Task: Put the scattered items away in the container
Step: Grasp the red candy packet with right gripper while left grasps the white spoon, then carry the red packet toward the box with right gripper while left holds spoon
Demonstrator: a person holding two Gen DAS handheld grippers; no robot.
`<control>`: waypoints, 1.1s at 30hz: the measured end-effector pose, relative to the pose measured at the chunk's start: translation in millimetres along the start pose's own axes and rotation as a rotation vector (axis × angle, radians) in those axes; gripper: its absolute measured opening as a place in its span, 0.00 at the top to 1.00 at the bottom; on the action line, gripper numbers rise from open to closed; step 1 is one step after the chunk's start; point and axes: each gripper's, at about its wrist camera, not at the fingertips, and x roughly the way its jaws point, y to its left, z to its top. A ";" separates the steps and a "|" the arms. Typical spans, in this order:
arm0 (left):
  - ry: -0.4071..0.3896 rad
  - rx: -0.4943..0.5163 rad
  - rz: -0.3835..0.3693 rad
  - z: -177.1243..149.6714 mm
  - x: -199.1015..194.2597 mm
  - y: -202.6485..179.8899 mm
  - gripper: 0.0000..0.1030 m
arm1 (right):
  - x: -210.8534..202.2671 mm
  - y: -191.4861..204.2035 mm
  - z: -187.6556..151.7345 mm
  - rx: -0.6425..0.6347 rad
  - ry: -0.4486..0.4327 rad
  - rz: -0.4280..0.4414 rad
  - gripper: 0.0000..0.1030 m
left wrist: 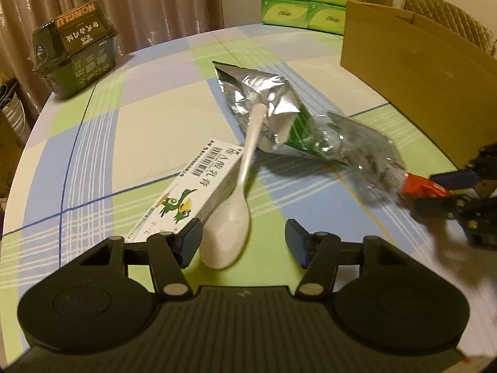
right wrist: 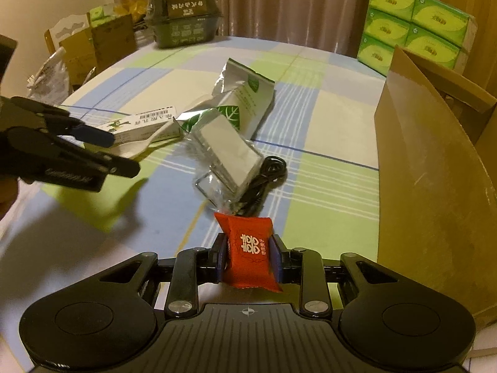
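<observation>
Red candy packet [right wrist: 251, 256] is being pinched by the right gripper [right wrist: 251, 259] for the cardboard box [right wrist: 435, 186], while the left gripper [left wrist: 242, 242] is straddling the white spoon [left wrist: 231, 236], half-open.

Foil pouch [left wrist: 264, 99]: crinkled, glossy metallic. Spoon [left wrist: 231, 227]: smooth white plastic. Red packet [right wrist: 250, 251]: glossy wrapper. Container [right wrist: 435, 186]: matt brown cardboard. Tablecloth [left wrist: 155, 124]: smooth, slightly sheened.

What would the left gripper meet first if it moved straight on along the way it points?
Most likely the white plastic spoon, whose bowl already lies between the left gripper fingers, its handle propped on the foil pouch. Depth is hard to judge.
</observation>
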 end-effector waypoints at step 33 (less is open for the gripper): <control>0.091 -0.029 -0.090 -67.2 -71.0 -83.6 0.71 | -41.6 8.6 -57.0 0.024 0.038 0.064 0.65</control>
